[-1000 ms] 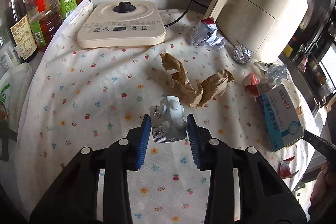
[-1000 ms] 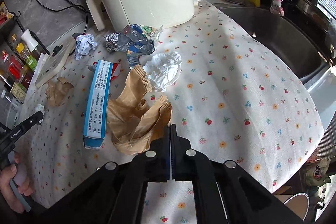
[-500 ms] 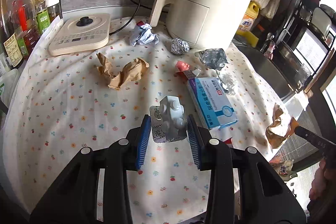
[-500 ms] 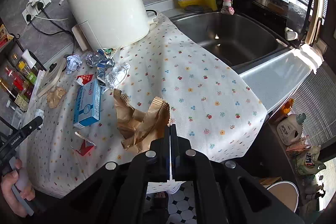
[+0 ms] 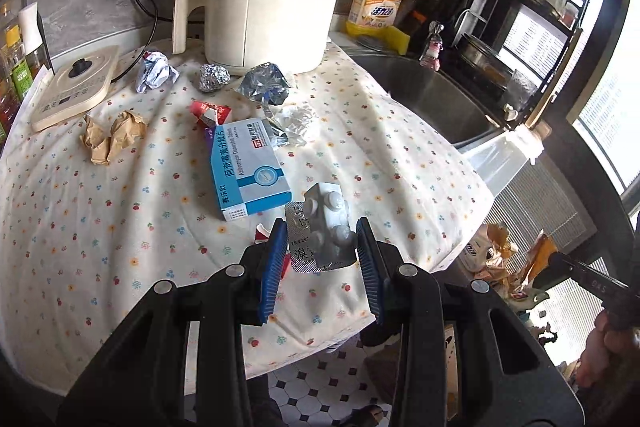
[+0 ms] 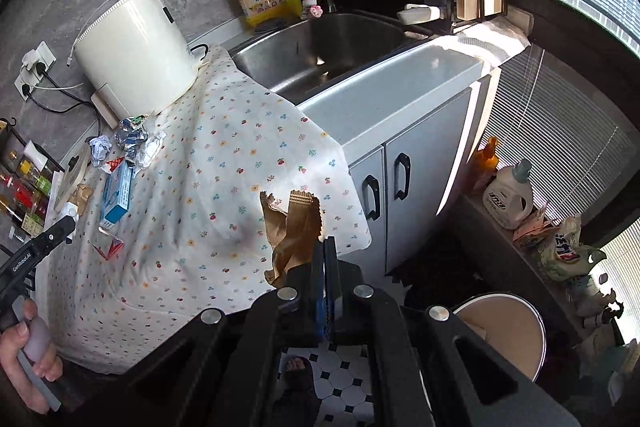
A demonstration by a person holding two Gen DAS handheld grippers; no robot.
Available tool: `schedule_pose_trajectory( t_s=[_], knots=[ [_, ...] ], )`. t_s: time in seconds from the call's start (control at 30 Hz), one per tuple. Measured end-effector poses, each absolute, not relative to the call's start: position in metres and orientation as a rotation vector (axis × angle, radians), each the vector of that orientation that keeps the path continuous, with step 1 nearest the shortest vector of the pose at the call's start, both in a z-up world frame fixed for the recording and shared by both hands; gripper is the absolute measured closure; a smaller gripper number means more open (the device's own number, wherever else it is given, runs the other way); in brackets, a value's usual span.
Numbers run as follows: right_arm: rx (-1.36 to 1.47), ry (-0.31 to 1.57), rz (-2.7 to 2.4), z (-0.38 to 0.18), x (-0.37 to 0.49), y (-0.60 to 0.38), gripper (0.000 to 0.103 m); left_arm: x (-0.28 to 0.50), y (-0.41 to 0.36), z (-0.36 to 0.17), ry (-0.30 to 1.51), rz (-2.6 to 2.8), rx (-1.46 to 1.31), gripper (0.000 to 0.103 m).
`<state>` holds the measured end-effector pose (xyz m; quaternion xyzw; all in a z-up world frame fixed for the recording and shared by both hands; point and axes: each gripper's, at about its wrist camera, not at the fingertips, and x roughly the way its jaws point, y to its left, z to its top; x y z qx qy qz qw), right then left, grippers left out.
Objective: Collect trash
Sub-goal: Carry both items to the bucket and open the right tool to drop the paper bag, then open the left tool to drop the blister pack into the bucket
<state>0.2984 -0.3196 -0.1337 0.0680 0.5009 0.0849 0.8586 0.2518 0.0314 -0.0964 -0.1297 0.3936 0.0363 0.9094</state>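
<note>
Now, left gripper pinching a blister pack, long axis toward twelve o'clock, over the cloth's edge. Right gripper clamped on crumpled brown paper; bin at four o'clock, likely next, nearer the right.

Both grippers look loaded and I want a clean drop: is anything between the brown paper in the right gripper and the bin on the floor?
Nothing visible. The right gripper holds the brown paper past the table edge; the open bin stands on the floor below, unobstructed.
</note>
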Motion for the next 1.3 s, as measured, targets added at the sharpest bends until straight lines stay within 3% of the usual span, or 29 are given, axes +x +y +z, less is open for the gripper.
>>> schedule_pose_trajectory(
  t_s=[0.67, 0.83, 0.87, 0.93, 0.97, 1.3],
  knots=[
    [0.253, 1.141, -0.084, -0.179, 0.220, -0.494, 0.101, 0.258, -0.164, -0.139, 0.935, -0.193, -0.147, 0.067],
    [0.255, 1.194, -0.116, -0.194, 0.208, -0.522, 0.096, 0.259, -0.200, -0.154, 0.963, -0.238, -0.135, 0.067],
    [0.256, 1.203, -0.122, -0.196, 0.205, -0.528, 0.092, 0.259, -0.207, -0.157, 0.970, -0.248, -0.133, 0.067],
    [0.260, 1.192, -0.157, -0.197, 0.198, -0.539, 0.045, 0.259, -0.222, -0.162, 0.980, -0.272, -0.126, 0.067],
    [0.253, 1.180, -0.172, -0.196, 0.194, -0.544, 0.043, 0.259, -0.229, -0.165, 0.985, -0.285, -0.121, 0.067],
    [0.300, 1.190, -0.226, -0.198, 0.160, -0.583, 0.050, 0.258, -0.307, -0.197, 1.059, -0.446, -0.061, 0.067]
  ],
)
